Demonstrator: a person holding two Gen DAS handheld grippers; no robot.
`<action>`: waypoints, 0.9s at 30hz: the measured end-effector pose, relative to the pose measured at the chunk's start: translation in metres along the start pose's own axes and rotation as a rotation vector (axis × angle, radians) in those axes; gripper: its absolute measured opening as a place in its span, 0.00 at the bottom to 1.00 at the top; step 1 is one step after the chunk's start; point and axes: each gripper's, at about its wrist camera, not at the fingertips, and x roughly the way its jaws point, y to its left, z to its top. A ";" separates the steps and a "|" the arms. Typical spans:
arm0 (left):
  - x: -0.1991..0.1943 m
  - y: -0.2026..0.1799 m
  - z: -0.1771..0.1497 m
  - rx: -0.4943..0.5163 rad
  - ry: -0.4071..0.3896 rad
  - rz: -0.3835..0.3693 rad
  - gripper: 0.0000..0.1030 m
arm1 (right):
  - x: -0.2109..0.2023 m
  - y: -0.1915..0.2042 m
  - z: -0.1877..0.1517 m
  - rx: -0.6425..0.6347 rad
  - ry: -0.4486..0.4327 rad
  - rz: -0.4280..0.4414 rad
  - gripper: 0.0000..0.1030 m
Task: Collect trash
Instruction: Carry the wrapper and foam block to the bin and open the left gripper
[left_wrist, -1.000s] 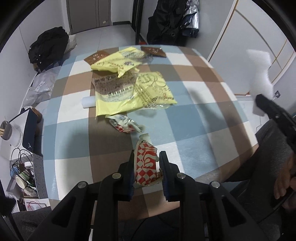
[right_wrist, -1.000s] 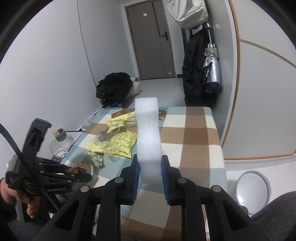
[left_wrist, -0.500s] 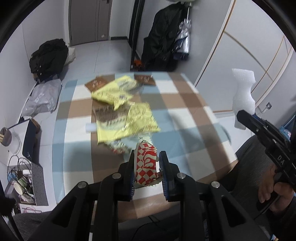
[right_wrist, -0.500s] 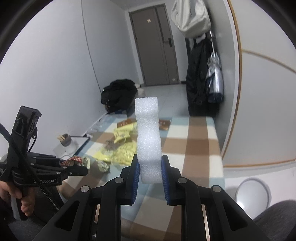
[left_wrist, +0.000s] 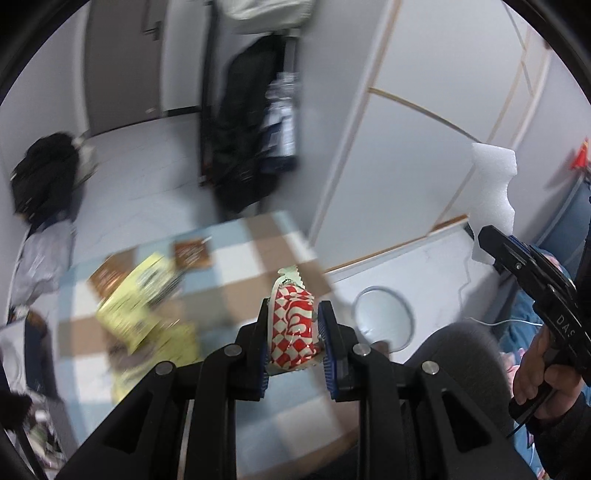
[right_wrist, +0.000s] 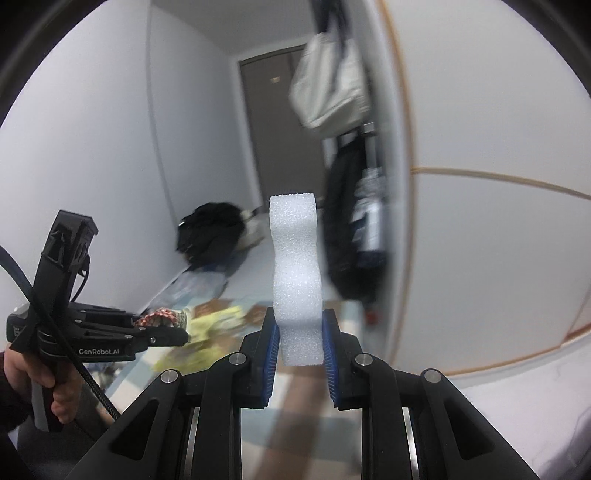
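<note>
Left wrist view only: round white bin (left_wrist: 384, 320) on the floor past the checked tablecloth's (left_wrist: 236, 254) right edge; yellow wrappers (left_wrist: 140, 295) blurred near its far left.
Right wrist view only: grey door (right_wrist: 280, 122).
Left gripper (left_wrist: 293, 334): clamped on crumpled red-and-white checked wrapper (left_wrist: 291, 328), long axis pointing away.
Right gripper (right_wrist: 298, 343): clamped on wavy white foam block (right_wrist: 295, 273), upright, above the tablecloth.
Open room: floor around the bin.
</note>
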 end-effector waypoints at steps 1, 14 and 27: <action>0.010 -0.011 0.011 0.019 0.001 -0.022 0.18 | -0.003 -0.012 0.003 0.006 -0.004 -0.021 0.21; 0.145 -0.115 0.064 0.130 0.150 -0.285 0.18 | 0.002 -0.173 -0.039 0.194 0.115 -0.260 0.21; 0.287 -0.152 0.028 0.208 0.431 -0.328 0.18 | 0.063 -0.254 -0.147 0.408 0.333 -0.241 0.21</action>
